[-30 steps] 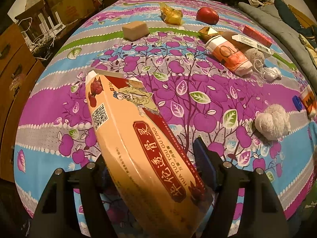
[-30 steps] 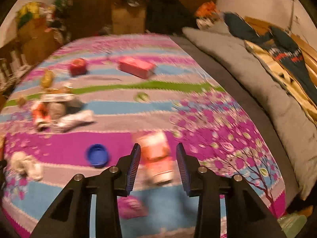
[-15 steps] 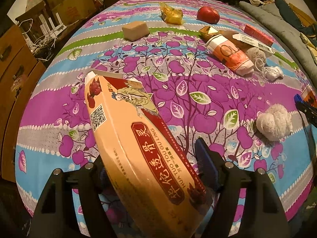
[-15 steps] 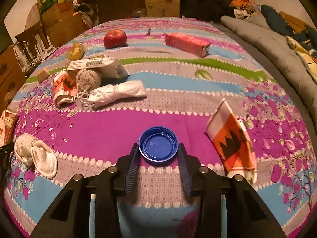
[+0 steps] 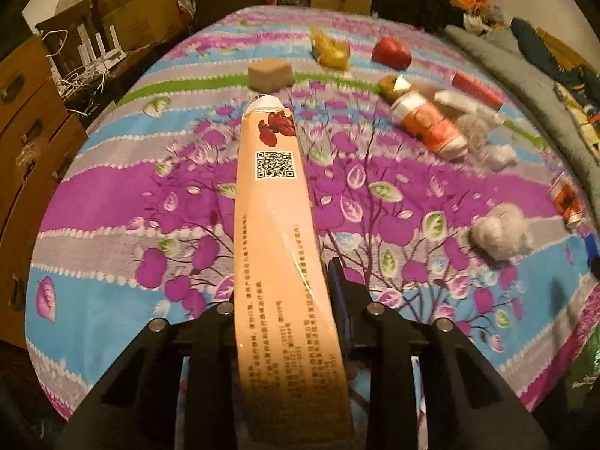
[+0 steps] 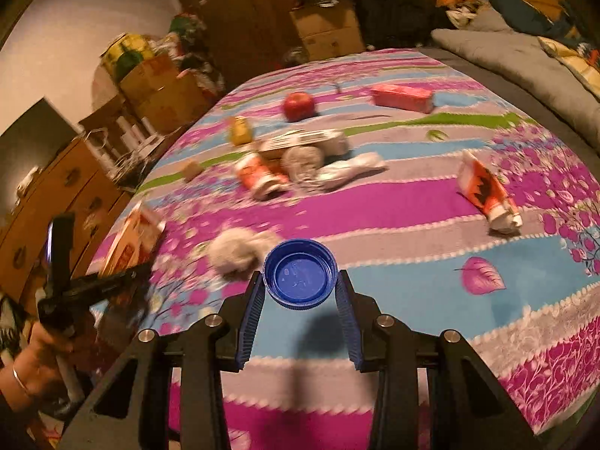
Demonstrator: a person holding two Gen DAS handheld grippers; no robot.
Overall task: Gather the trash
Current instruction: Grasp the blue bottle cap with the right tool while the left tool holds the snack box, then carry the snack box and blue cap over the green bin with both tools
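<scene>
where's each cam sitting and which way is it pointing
Left wrist: on the left gripper, looking down along its jaws, which are closing on the orange box, over the bedspread.
Right wrist: on the right gripper, looking down across the bed; blue cap between the jaws; a hand holding the left gripper shows at left.
Shared: the red apple, the white sock ball, the orange box.

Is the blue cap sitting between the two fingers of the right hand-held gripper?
Yes, the blue cap sits open side up between the blue pads of the right hand-held gripper.
</scene>
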